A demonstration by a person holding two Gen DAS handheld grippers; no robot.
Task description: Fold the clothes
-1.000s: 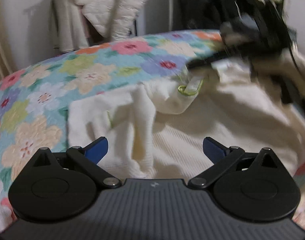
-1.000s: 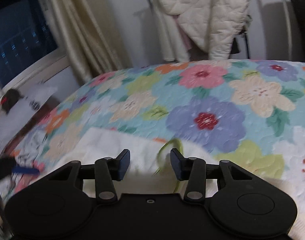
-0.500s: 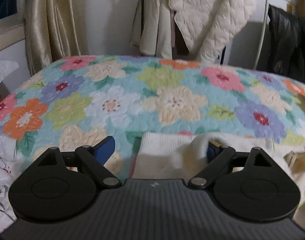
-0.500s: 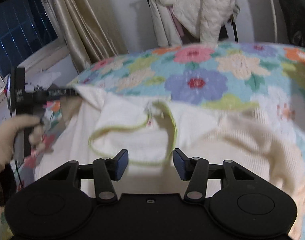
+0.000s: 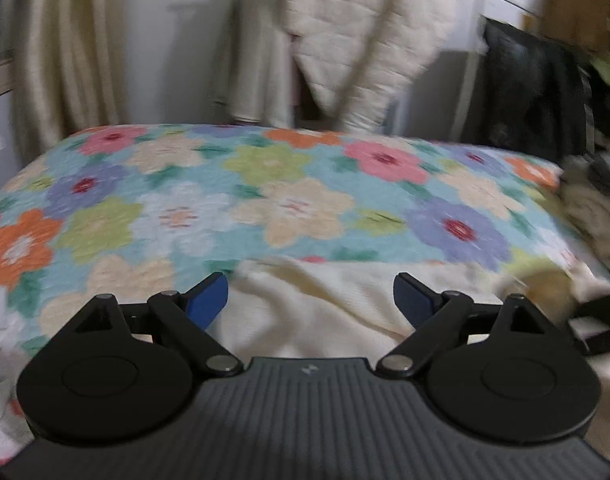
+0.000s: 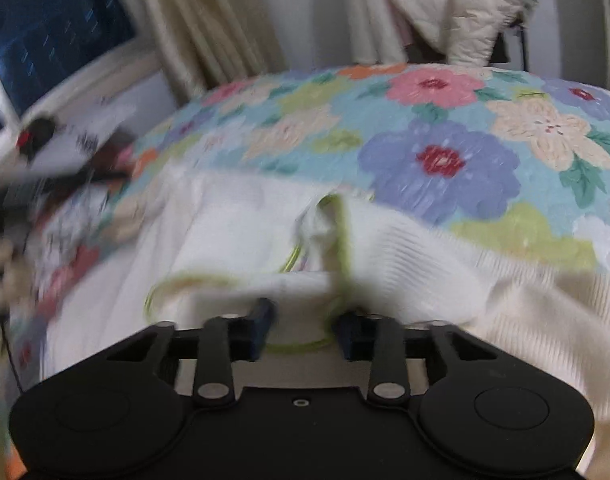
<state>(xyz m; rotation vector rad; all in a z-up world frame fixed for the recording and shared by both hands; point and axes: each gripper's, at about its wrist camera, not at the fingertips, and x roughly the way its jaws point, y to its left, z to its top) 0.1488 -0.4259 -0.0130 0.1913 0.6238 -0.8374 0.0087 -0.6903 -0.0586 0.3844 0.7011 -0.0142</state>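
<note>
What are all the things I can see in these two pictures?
Cream garment: one, cream with lime-green neckline trim, lying on the bedspread in front of both grippers.
Floral bedspread: one, multicoloured flowers on teal, covering the bed.
Quilted jacket: one, cream, hanging behind the bed.
Curtain: one, beige, far left.
Dark jacket: one, black, right of the quilted jacket.
Left gripper: black, blue pads, open.
Right gripper: black, blue pads, open, garment's green trim between the fingers.

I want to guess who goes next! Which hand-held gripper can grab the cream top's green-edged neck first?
Probably the right hand-held gripper: the green-trimmed neckline of the cream top lies just ahead of its open jaws. The left hand-held gripper faces only plain cloth.
</note>
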